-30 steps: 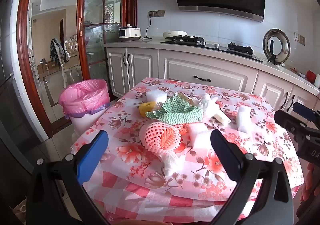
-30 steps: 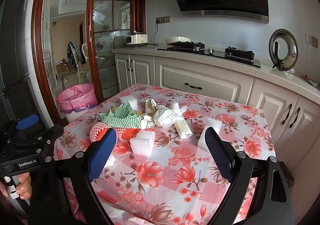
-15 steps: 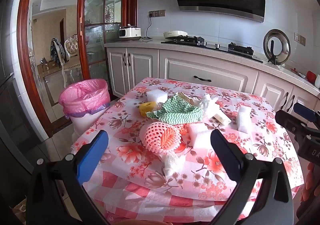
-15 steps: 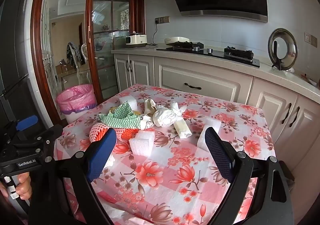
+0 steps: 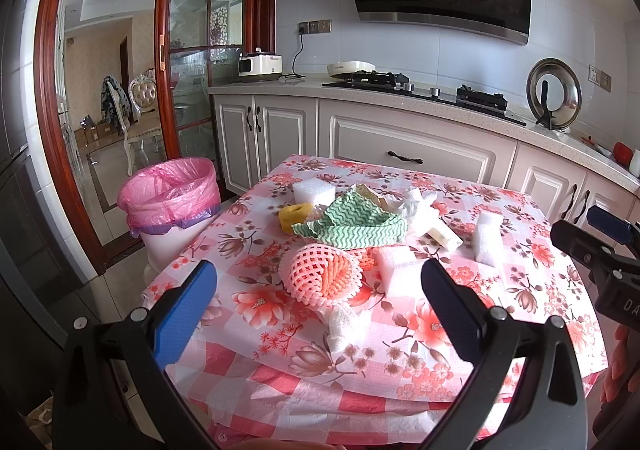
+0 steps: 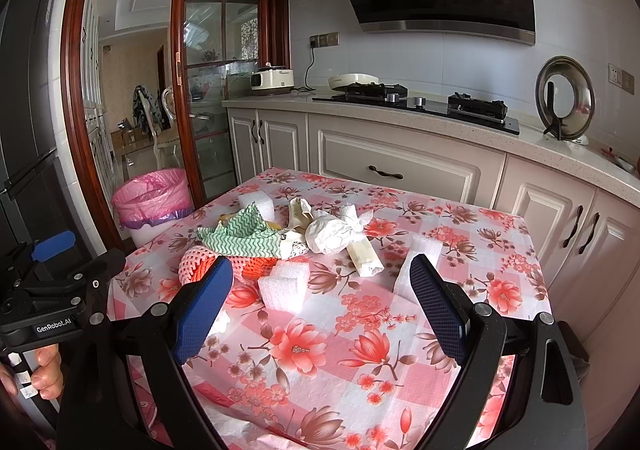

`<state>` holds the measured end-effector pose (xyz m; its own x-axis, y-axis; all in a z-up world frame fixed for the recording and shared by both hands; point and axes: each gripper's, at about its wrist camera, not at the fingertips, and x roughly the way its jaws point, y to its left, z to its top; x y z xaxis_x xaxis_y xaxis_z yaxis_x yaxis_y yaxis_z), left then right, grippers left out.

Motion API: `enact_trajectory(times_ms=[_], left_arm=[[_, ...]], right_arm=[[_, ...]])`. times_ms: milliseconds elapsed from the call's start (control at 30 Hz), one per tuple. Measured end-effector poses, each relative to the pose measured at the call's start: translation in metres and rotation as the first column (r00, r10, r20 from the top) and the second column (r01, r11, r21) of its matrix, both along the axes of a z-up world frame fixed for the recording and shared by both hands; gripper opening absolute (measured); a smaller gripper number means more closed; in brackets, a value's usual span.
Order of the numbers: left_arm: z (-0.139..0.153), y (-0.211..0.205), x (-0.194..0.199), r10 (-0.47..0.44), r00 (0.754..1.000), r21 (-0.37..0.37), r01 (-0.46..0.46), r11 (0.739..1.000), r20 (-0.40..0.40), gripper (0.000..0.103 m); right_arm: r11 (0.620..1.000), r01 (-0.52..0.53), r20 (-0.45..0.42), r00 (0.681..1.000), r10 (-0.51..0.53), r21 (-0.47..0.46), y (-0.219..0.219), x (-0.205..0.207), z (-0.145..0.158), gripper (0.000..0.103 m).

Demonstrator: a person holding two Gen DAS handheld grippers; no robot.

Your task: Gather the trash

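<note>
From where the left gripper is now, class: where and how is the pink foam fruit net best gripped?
Grip the pink foam fruit net across its bulging middle, coming straight ahead from the table's near edge with the open left gripper. It lies on its side, nearest of the pile, its soft mesh likely to squash between the fingers. The green wavy cloth lies just behind, so stay low and short.

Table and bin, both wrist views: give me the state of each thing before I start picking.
Left gripper: open, empty, above the near table edge.
Right gripper: open, empty.
Trash bin: open, pink liner fitted, on the floor left of the table.
Pink foam fruit net: lying on its side on the table.
Green wavy cloth: crumpled, draped over the pile.
Yellow sponge: on the table.
White paper wad: crumpled.
</note>
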<state>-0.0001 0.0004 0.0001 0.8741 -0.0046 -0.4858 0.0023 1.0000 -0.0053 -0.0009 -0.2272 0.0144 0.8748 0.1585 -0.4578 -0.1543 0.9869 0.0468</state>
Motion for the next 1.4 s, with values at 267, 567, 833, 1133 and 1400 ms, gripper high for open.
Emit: enact_trajectory(times_ms=[267, 567, 833, 1133, 1400], left_arm=[[0.0, 0.0001, 0.0001, 0.0, 1.0, 0.0, 0.0, 1.0, 0.0, 0.099], [0.0, 0.0002, 0.0001, 0.0, 1.0, -0.001, 0.0, 1.0, 0.0, 0.099], [-0.0003, -0.0001, 0.0002, 0.001, 1.0, -0.001, -0.001, 1.0, 0.001, 0.099], [-0.0006, -0.0003, 0.0003, 0.002, 1.0, -0.002, -0.002, 1.0, 0.002, 0.099], [-0.0007, -0.0003, 0.0003, 0.001, 1.0, -0.002, -0.001, 1.0, 0.003, 0.099]], right_arm=[[1.0, 0.0, -0.001, 1.0, 0.0, 0.001, 0.0, -0.0001, 0.0001, 0.085], [1.0, 0.001, -0.002, 1.0, -0.001, 0.003, -0.0014, 0.0008, -0.0007, 0.085], [1.0, 0.0, -0.003, 1.0, 0.0, 0.004, -0.0008, 0.0014, -0.0015, 0.085], [1.0, 0.0, -0.004, 1.0, 0.0, 0.006, 0.0008, 0.0008, -0.0037, 0.085], [1.0, 0.0, -0.002, 1.0, 0.0, 0.007, -0.0022, 0.0013, -0.0031, 0.085]])
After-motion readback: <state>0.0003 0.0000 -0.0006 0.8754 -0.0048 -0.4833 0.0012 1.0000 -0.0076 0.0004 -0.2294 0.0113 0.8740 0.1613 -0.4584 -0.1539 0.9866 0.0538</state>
